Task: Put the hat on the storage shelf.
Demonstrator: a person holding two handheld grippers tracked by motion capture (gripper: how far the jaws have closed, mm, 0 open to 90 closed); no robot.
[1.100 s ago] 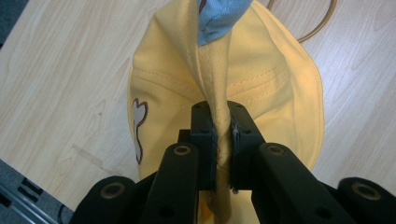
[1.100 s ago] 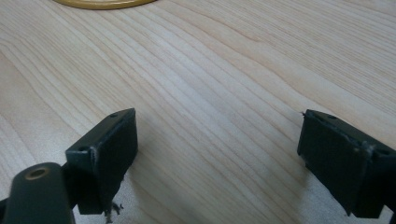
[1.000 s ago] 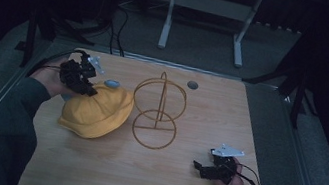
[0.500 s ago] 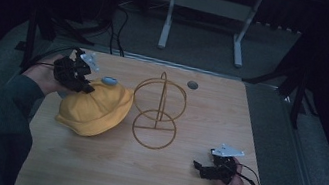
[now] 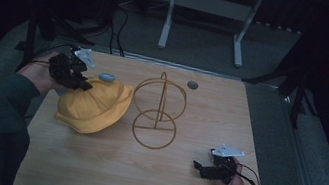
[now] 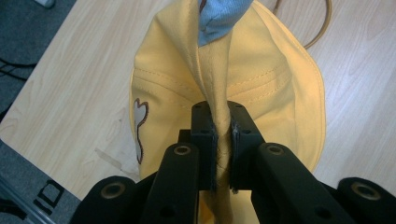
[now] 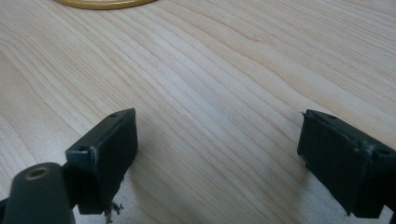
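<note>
1. Yellow hat (image 5: 94,108): on the table (image 5: 88,171) left of the wire stand (image 5: 156,111), fold pinched by the left hand-held gripper (image 6: 223,140); thin grip may slip.
2. Right hand-held gripper (image 7: 217,154): spread, idle; hat brim could snag the stand.

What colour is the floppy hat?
Yellow cloth hat, pinched by the left claw; clearest in the left gripper view.
</note>
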